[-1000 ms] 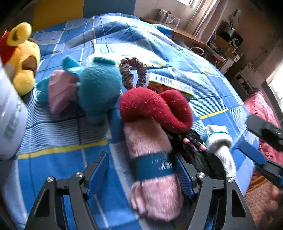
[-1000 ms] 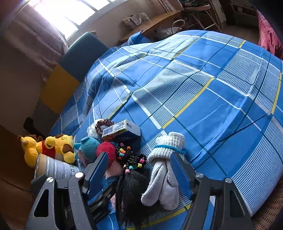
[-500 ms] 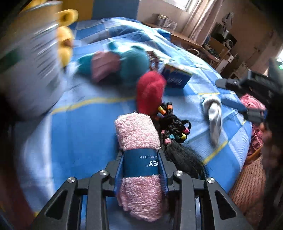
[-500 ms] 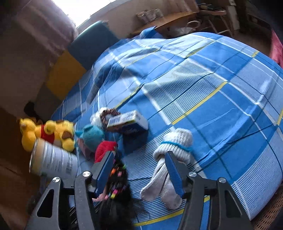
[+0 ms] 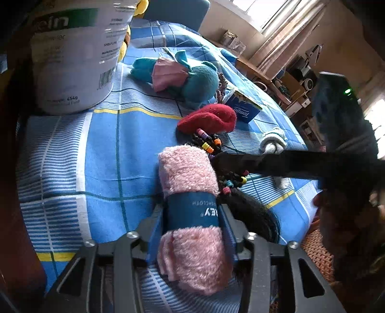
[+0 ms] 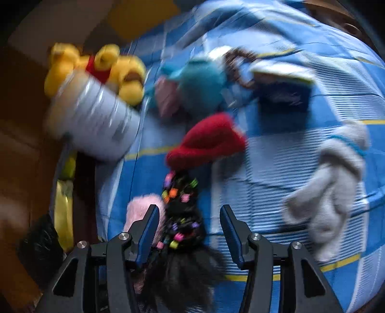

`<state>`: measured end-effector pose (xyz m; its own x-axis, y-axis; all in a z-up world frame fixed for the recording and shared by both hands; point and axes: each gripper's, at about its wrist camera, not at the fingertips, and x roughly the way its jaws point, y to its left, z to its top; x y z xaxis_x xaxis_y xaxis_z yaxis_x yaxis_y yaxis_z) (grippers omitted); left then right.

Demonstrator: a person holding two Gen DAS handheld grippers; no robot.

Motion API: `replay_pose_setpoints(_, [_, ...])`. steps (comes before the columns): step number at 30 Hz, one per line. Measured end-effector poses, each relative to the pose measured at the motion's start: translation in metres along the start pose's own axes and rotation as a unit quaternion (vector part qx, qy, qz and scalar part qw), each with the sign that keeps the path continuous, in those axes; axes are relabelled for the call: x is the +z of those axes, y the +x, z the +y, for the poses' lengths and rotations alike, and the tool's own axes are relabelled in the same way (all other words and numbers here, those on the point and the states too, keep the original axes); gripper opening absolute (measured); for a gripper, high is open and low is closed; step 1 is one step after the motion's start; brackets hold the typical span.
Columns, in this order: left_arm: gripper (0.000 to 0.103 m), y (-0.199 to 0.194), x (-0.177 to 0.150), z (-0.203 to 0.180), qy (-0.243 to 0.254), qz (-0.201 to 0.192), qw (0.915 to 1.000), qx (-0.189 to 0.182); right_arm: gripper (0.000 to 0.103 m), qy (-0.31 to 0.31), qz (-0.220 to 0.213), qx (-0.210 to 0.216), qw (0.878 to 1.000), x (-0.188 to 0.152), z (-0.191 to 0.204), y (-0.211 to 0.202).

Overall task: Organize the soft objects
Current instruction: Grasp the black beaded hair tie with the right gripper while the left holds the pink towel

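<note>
Blur smears right-wrist view w/ right gripper (image 6: 190, 226) fingers spread over beaded hairpiece (image 6: 180, 216); left gripper (image 5: 191, 216) pinches pink towel roll (image 5: 190, 209).

This was a home bedroom. A bed (image 5: 72, 154) spread with a blue checked cover with yellow lines filled most of both views, strewn with plush toys such as a yellow bear (image 6: 120, 72). Beyond it stood a curtained window (image 5: 272, 14), a cluttered wooden desk (image 5: 252, 69) and shelves along the wall.
</note>
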<state>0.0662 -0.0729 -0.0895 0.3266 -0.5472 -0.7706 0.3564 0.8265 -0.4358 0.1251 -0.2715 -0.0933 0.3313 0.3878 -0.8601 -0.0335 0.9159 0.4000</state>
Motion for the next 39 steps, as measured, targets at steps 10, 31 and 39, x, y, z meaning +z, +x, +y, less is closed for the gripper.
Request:
replay_pose_setpoints(10, [0.088,-0.008,0.001,0.0,-0.009,-0.009,0.9993,0.034,0.032,-0.022,-0.02,-0.172,0.985,-0.007,-0.017,-0.004])
replay_pose_setpoints(31, [0.074,0.04,0.008,-0.037,0.122,-0.012,0.9777,0.17,0.045,-0.039,-0.012,-0.207,0.977,-0.005,-0.028,0.003])
replay_pose_setpoints(39, [0.05,0.031,-0.001,-0.033,0.124,-0.049,0.9759,0.173,0.044,-0.051,-0.015,-0.216,0.975,-0.007,-0.021,0.005])
